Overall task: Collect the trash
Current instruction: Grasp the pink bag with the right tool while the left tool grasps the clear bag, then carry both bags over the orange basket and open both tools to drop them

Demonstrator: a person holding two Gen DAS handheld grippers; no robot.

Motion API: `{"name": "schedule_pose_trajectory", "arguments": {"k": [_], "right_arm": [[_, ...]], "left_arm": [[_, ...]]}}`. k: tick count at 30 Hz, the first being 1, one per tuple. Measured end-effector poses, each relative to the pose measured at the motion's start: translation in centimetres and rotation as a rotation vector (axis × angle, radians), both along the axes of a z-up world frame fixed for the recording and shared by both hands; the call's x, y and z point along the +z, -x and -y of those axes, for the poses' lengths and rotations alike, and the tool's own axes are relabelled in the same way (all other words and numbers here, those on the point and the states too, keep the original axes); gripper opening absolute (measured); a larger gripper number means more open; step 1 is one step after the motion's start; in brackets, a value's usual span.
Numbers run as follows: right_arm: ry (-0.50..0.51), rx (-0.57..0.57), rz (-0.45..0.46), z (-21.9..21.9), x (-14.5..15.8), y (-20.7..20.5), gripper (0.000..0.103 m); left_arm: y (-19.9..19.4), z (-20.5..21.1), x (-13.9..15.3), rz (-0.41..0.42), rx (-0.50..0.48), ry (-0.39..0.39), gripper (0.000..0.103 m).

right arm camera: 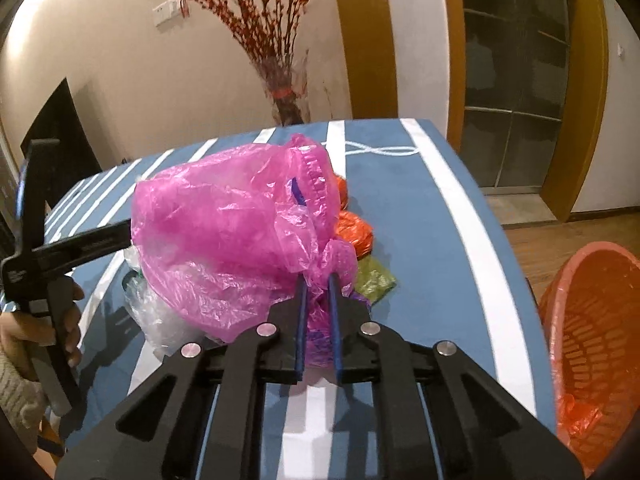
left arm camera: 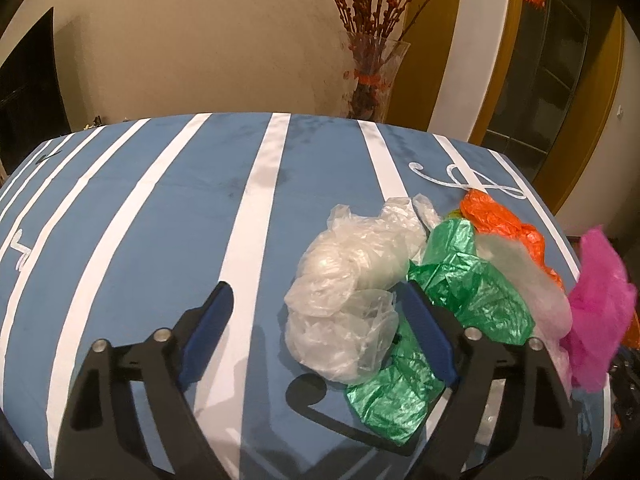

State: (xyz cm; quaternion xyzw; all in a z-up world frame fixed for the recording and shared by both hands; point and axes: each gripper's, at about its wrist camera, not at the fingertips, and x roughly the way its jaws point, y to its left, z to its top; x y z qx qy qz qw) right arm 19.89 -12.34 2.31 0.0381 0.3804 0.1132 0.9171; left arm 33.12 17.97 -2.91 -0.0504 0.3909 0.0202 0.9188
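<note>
Several crumpled plastic bags lie on the blue-and-white striped tablecloth (left arm camera: pixel 160 208). A clear bag (left arm camera: pixel 352 280) sits between the fingers of my left gripper (left arm camera: pixel 318 292), which is open; its right finger rests beside a green bag (left arm camera: pixel 472 280), and the left finger stands apart from the plastic. An orange bag (left arm camera: pixel 504 220) lies behind them. My right gripper (right arm camera: pixel 317 280) is shut on a pink bag (right arm camera: pixel 224 240), which bulges over the pile and shows blurred at the right edge (left arm camera: pixel 596 312) of the left wrist view. An orange bag (right arm camera: pixel 354 232) and an olive one (right arm camera: pixel 374 278) lie beyond.
A red slatted basket (right arm camera: pixel 592 320) with an orange liner stands off the table's right edge, on the wooden floor. A glass vase of red branches (left arm camera: pixel 372 80) stands behind the far edge. A person's hand (right arm camera: pixel 68 320) grips the left tool's handle.
</note>
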Motion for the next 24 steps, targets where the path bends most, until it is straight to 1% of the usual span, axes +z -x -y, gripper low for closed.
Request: {"name": "schedule_pose_trajectory", "arguments": {"k": [5,6,8,10,11,13,14,18,24], "right_arm": [[-0.009,-0.010,0.005,0.6,0.2,0.3,0.008],[-0.010,-0.011,0.005,0.7,0.2,0.3,0.008],[-0.010,-0.013,0.005,0.8,0.2,0.3,0.008],[-0.010,-0.017,0.006,0.9,0.3,0.4,0.008],[-0.011,-0.020,0.009,1.0,0.4,0.5,0.008],[-0.017,-0.030,0.015,1.4,0.7,0.6,0.008],[-0.021,-0.033,0.018,1.6,0.9,0.8,0.008],[-0.037,-0.049,0.036,2.0,1.7,1.2,0.008],[-0.049,-0.065,0.068,2.9,2.9,2.3,0.007]], "left_arm": [[-1.0,0.3,-0.3,-0.013,0.006,0.000,0.081],[-1.2,0.4,-0.5,-0.018,0.002,-0.002,0.079],[-1.8,0.9,-1.0,-0.040,-0.010,-0.014,0.069],[-2.2,1.1,-1.4,-0.061,-0.025,-0.015,0.052],[-2.2,1.2,-1.5,-0.063,-0.027,-0.014,0.048],[-2.0,1.1,-1.5,-0.054,-0.032,-0.011,0.037],[-1.7,1.0,-1.3,-0.048,-0.033,-0.013,0.035],[-0.5,0.3,-0.2,-0.019,-0.017,-0.008,0.031],[2.2,-0.9,3.0,0.049,0.018,0.012,0.030]]}}
